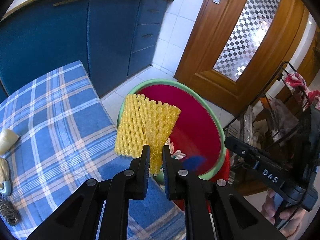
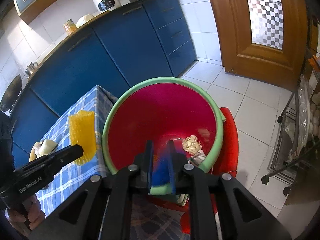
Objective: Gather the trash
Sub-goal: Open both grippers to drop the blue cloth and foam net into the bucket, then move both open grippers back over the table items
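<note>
My left gripper [image 1: 156, 150] is shut on a yellow foam fruit net [image 1: 144, 128] and holds it up at the table's edge, just beside the rim of a red bin with a green rim [image 1: 192, 92]. The net also shows in the right wrist view [image 2: 82, 134], left of the bin [image 2: 160, 80]. My right gripper [image 2: 160, 146] is open and empty over the bin's near rim. Inside the bin lie a crumpled paper ball [image 2: 192, 143], a blue blurred item [image 2: 160, 172] and other scraps.
The table has a blue plaid cloth [image 1: 56, 116] with a white foam piece [image 1: 8, 140], a steel scourer [image 1: 8, 212] and pale scraps [image 2: 44, 146]. The bin rests on a red stool [image 2: 230, 132]. Blue cabinets [image 1: 100, 36], a wooden door [image 1: 240, 40] and a wire rack [image 2: 296, 132] stand around.
</note>
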The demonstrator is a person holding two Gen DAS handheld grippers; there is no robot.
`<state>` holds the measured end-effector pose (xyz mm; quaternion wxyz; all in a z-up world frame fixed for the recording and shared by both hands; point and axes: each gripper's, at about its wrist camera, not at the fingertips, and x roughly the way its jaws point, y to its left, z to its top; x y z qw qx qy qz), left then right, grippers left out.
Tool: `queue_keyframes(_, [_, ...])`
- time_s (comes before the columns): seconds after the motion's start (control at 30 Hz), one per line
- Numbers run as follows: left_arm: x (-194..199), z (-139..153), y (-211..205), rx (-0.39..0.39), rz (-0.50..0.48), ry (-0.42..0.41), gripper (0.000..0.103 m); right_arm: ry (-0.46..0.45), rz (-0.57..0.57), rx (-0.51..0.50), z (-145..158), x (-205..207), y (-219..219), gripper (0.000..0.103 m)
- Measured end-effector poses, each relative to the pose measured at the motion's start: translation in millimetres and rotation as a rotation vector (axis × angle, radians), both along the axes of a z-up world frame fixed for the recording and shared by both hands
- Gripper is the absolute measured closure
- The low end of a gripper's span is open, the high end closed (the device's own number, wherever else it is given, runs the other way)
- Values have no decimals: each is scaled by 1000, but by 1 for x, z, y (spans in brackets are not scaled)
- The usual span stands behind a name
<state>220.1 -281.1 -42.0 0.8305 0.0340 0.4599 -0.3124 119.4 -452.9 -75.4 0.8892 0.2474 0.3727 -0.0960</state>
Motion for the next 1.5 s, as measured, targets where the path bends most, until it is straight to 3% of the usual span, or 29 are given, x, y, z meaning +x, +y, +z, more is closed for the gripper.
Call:
queue_keyframes(0.4, [6, -17, -18, 34, -14, 11, 89, -31, -26, -1, 9, -18, -1, 85])
queue_keyframes(0.47, [7, -17, -19, 35, -15, 16, 83, -36, -32, -2, 11, -20, -1, 85])
queue_keyframes(0.53, [8, -17, -19, 35, -9, 19, 64, -39, -36, -1, 12, -22, -2, 85])
queue_keyframes(0.6, [7, -15, -18, 30, -6, 8, 58, -43, -39, 0, 13, -24, -1, 85])
queue_keyframes(1.0, [-1, 3, 6, -4, 29, -26, 58, -66, -37, 0, 22, -34, 9, 85])
queue_keyframes(1.5, [-21, 21, 92, 29, 208, -58, 58, -94, 34, 1, 39, -46, 53, 84])
